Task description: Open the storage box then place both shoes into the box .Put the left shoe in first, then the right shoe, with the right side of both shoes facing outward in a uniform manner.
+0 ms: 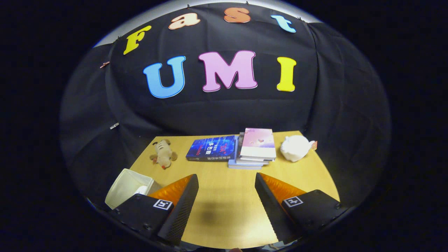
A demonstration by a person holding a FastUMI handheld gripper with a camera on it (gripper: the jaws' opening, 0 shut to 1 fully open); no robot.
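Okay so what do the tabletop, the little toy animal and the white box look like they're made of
Tabletop: looks like light wood or wood-look laminate, smooth with a faint sheen and fine grain lines.
Toy animal: seems plush fabric, soft and fuzzy in outline.
White box, beside the open tool: probably fabric or thin card, matte, with thin, slightly bowed walls.
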